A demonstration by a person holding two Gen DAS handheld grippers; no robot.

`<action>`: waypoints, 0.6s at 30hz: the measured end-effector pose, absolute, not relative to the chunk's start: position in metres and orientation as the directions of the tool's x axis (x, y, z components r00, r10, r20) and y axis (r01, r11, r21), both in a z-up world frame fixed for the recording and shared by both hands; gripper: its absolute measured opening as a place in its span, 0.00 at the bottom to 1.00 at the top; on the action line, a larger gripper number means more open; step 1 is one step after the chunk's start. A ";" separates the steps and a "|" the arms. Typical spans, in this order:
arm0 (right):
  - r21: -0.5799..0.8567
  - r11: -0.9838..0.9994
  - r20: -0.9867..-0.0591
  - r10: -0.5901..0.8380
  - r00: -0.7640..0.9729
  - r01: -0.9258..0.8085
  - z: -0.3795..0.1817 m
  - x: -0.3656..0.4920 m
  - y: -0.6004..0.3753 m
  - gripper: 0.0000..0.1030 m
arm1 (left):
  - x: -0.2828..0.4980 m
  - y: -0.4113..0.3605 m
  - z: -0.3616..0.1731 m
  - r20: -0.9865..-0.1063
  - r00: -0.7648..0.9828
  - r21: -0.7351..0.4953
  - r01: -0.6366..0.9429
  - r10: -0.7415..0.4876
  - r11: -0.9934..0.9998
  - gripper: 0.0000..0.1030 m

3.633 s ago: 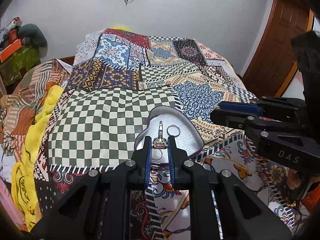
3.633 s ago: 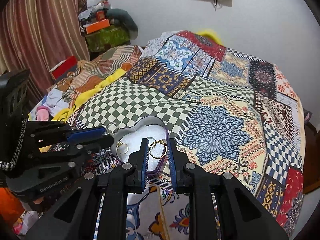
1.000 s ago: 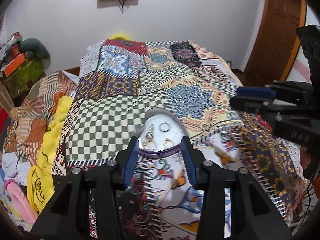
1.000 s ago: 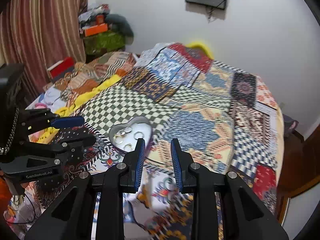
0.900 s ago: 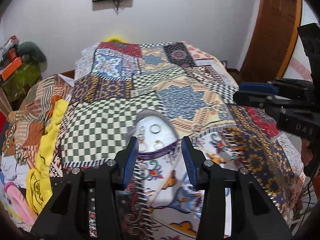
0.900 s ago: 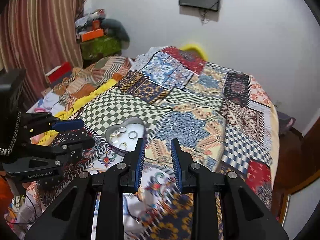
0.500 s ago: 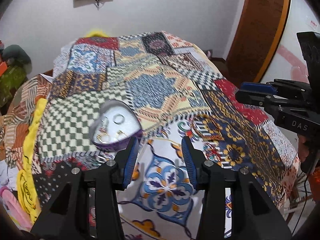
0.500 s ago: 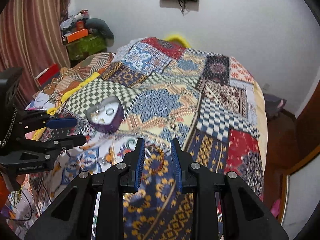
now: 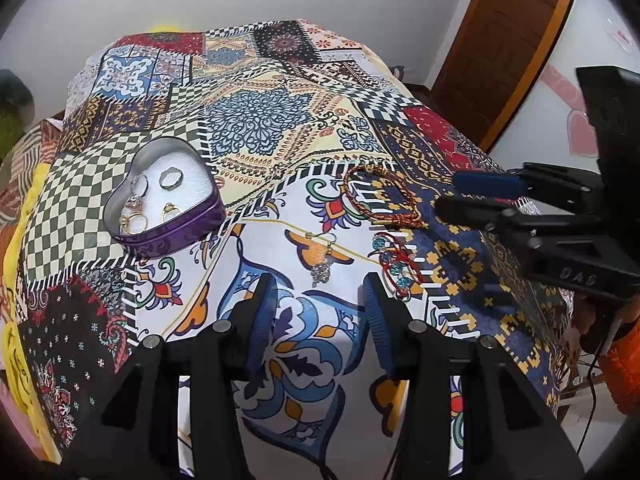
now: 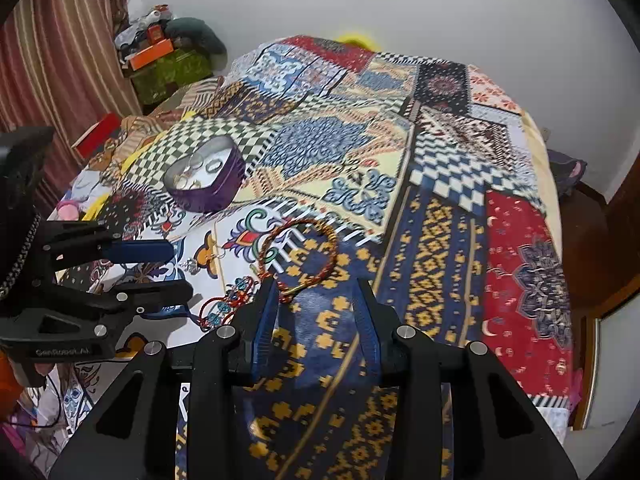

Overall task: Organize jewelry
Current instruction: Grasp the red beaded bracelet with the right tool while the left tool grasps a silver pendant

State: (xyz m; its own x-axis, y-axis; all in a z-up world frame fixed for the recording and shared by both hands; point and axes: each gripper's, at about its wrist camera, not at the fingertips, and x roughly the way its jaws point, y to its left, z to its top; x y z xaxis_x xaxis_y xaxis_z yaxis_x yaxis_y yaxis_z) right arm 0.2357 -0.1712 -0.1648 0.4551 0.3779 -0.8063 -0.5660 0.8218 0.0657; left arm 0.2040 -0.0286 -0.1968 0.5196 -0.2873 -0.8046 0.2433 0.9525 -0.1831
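A purple heart-shaped tin (image 9: pixel 168 236) (image 10: pixel 222 190) with several rings (image 9: pixel 171 178) inside sits on the patchwork bedspread at the left. A red-gold braided bracelet (image 9: pixel 380 196) (image 10: pixel 298 254), a red thread bracelet with blue beads (image 9: pixel 394 264) (image 10: pixel 226 304) and a silver earring (image 9: pixel 322 264) (image 10: pixel 192 266) lie loose on the cloth. My left gripper (image 9: pixel 320 300) is open and empty, just short of the earring. My right gripper (image 10: pixel 316 296) is open and empty, with the braided bracelet just ahead of its left finger.
The bed (image 10: pixel 440 208) fills both views, with its right edge dropping to the floor. Clothes and boxes (image 10: pixel 160 52) pile up at the far left beside a striped curtain (image 10: pixel 60 60). A wooden door (image 9: pixel 508 40) stands at the right.
Both grippers let go of their rings into the tin, opened, and moved back and to the right. The loose bracelets and earring have come into view.
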 end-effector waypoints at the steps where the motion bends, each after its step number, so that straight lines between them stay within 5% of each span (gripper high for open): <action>1: 0.069 0.819 -0.808 0.381 0.450 -0.570 -0.166 0.236 -0.169 0.34 | 0.204 -0.030 -0.197 -0.800 0.525 -0.182 0.247 -0.290 0.952 0.41; 13: 0.092 0.798 -0.826 0.395 0.402 -0.596 -0.183 0.249 -0.152 0.34 | 0.213 -0.031 -0.205 -0.793 0.543 -0.161 0.250 -0.276 0.955 0.11; 18: 0.112 0.792 -0.823 0.413 0.391 -0.600 -0.185 0.251 -0.153 0.29 | 0.212 -0.034 -0.205 -0.786 0.552 -0.154 0.263 -0.279 0.953 0.09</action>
